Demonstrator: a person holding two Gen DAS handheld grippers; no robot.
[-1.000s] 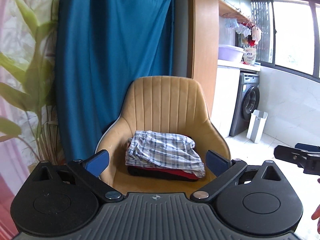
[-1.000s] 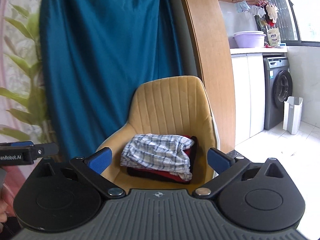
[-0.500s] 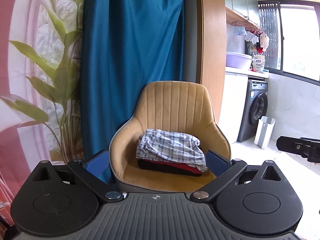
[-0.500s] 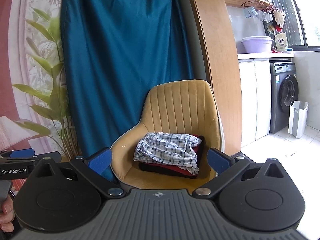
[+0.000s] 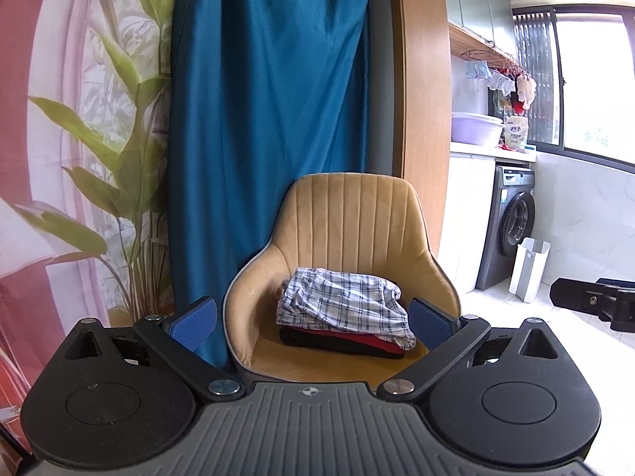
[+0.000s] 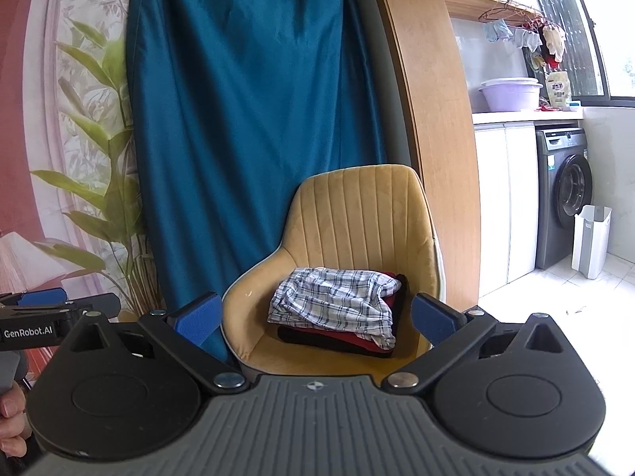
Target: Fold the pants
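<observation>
Folded plaid pants (image 5: 344,306) (image 6: 332,301) lie on top of a stack of folded red and black clothes (image 5: 345,342) (image 6: 349,342) on the seat of a tan chair (image 5: 349,222) (image 6: 357,214). My left gripper (image 5: 313,323) is open and held well back from the chair, with nothing between its blue pads. My right gripper (image 6: 315,315) is likewise open, empty and apart from the stack. The right gripper's side shows at the right edge of the left wrist view, and the left gripper's side at the left edge of the right wrist view.
A teal curtain (image 5: 270,119) and a wooden panel (image 5: 420,111) stand behind the chair. A plant (image 5: 119,166) is at the left. A washing machine (image 5: 512,226), a white bin (image 5: 530,269) and a tiled floor are at the right. A hand (image 6: 10,416) holds the left gripper.
Both grippers have drawn back and risen from the chair, so the chair and the stack look smaller and farther. Both stay open and empty.
</observation>
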